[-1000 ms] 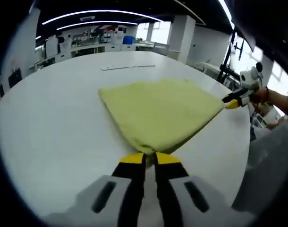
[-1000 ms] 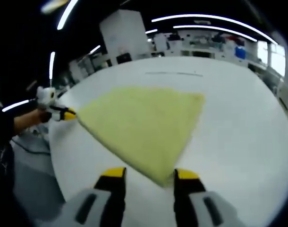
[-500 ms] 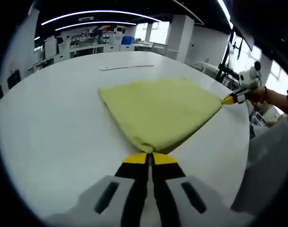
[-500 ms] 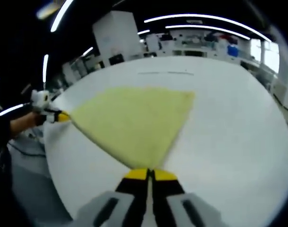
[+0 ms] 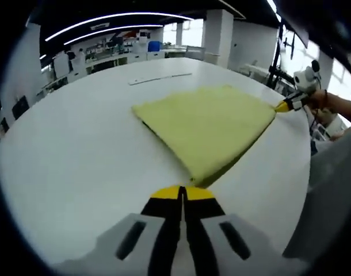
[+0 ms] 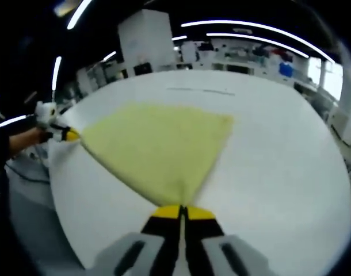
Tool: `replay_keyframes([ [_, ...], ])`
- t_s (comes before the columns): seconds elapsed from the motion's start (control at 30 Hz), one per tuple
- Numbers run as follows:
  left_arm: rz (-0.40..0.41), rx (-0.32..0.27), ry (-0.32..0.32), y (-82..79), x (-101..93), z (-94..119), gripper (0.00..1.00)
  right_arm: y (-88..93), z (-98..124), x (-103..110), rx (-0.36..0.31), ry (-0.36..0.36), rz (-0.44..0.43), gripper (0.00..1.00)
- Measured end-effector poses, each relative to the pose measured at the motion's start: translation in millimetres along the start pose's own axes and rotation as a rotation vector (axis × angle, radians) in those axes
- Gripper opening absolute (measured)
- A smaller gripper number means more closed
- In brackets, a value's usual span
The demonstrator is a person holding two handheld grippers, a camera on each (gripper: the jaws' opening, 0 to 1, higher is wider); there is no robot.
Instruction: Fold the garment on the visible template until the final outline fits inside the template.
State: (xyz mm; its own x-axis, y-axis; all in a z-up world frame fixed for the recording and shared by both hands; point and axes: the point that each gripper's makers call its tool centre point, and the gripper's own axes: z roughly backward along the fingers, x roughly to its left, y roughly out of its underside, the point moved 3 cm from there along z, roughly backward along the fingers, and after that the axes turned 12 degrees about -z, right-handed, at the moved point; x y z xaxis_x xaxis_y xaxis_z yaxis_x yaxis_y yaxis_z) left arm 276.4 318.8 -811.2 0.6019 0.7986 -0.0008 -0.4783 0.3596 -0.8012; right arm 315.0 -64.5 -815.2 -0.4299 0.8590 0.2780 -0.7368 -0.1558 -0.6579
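On the white table (image 5: 72,155), yellow cloth (image 5: 213,123) spread flat ahead of the fingers, left gripper (image 5: 182,192) and right gripper (image 6: 181,211) each pinching a corner, fingers closed.

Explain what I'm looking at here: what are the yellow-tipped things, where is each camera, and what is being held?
No robot arm here: a person holds one hand tool in each hand, each with two yellow-tipped jaws and its own fisheye camera looking along them.

In the left gripper view, the left gripper rises from the bottom, jaws together at the near corner of a folded yellow cloth. At far right, the right gripper is at another corner, with the person's hand behind it.

The right gripper view is the reverse: its own tips are closed on a cloth corner, and the left gripper sits at far left.

The cloth lies on a white table.
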Motion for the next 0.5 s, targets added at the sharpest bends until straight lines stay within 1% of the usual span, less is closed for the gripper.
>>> replay_keyframes([
  [0.07,-0.033,0.012,-0.012,0.6,-0.5,-1,0.00,-0.2,0,0,0.004,0.003,0.005,0.00],
  [0.1,-0.058,0.026,-0.014,1.2,-1.9,-2,0.00,-0.4,0,0,0.004,0.001,0.001,0.00],
  [0.2,-0.061,0.028,0.001,1.3,-3.5,-3,0.00,-1.2,0,-1,0.007,0.002,0.000,0.00],
  [0.3,-0.101,0.052,0.012,2.0,-5.8,-2,0.00,-0.8,0,-1,0.016,-0.003,-0.006,0.00],
  [0.43,-0.110,0.044,0.032,-3.2,-12.0,1,0.13,-0.7,0,0,0.030,-0.014,-0.021,0.00],
  [0.5,-0.123,0.050,0.039,-2.4,-8.4,1,0.14,-0.8,1,0,0.033,-0.015,-0.024,0.00],
])
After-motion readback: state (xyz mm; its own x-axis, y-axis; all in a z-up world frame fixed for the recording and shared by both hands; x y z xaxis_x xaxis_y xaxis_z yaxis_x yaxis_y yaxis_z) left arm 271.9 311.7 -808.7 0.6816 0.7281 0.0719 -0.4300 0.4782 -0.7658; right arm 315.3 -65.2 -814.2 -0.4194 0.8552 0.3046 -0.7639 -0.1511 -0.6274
